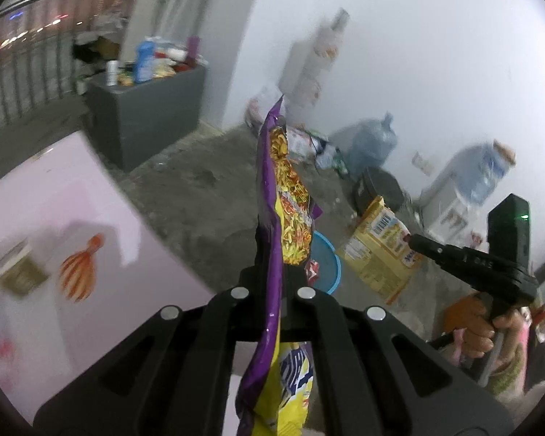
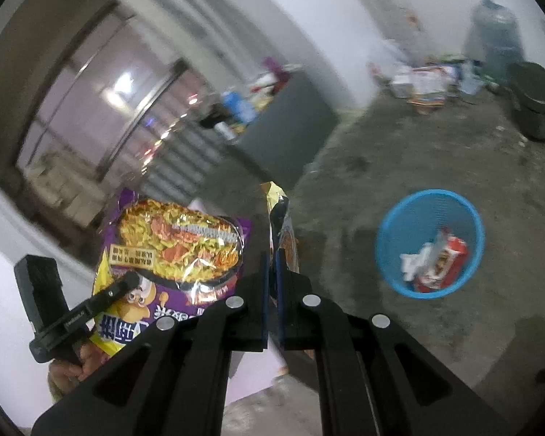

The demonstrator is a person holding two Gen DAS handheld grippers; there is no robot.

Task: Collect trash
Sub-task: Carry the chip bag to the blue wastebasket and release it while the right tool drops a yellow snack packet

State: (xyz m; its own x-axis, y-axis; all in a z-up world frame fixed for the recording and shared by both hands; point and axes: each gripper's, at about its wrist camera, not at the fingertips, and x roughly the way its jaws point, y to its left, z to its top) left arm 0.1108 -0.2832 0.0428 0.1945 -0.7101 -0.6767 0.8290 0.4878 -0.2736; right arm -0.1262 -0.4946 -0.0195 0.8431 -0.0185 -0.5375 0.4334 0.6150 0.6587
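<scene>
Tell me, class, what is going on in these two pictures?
A person holds a gripper in each hand. The left gripper is shut on a purple noodle packet; the right gripper is shut on a yellow packet. On the floor stands a blue basket, already holding a red wrapper.

Purple-yellow wrapper (image 1: 272,196); blue basket (image 2: 388,254)

Grey concrete floor (image 2: 454,345) carries blue mesh basket (image 2: 388,250), grey cabinet (image 2: 287,138), black bin (image 2: 537,109).
</scene>
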